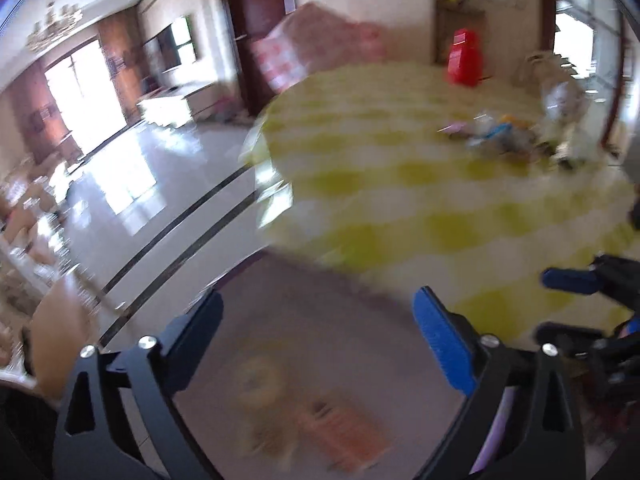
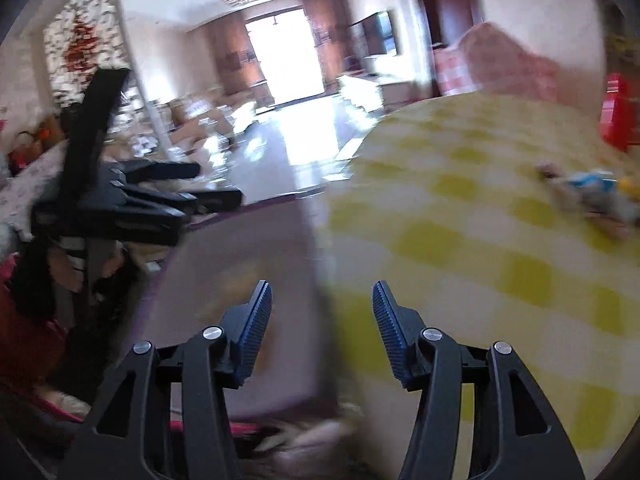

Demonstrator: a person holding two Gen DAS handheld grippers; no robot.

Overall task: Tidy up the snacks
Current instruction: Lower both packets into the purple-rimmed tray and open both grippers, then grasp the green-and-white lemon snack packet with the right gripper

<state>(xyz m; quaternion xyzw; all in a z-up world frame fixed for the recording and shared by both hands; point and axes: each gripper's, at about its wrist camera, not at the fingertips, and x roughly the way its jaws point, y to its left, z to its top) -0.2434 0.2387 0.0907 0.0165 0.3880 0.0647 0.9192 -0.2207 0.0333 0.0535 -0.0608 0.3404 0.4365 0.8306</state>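
Note:
Both views are blurred. A pile of small snack packs [image 1: 500,136] [image 2: 592,192] lies far out on the round table with its yellow-and-white checked cloth [image 1: 400,208] [image 2: 460,220]. At the table's near edge is a purple-tinted container [image 1: 320,360] [image 2: 240,264], and an orange pack [image 1: 340,428] shows inside it. My left gripper [image 1: 320,300] [image 2: 208,184] hangs wide open over the container with nothing between its fingers. My right gripper [image 2: 322,288] [image 1: 560,304] is open above the container's right edge, and it too holds nothing.
A red object [image 1: 464,58] [image 2: 620,112] stands at the table's far side. Behind the table is something under a pink cover [image 1: 320,36]. A pale bag-like thing [image 1: 560,100] sits beyond the snack pile. Glossy floor [image 1: 160,184] lies left of the table.

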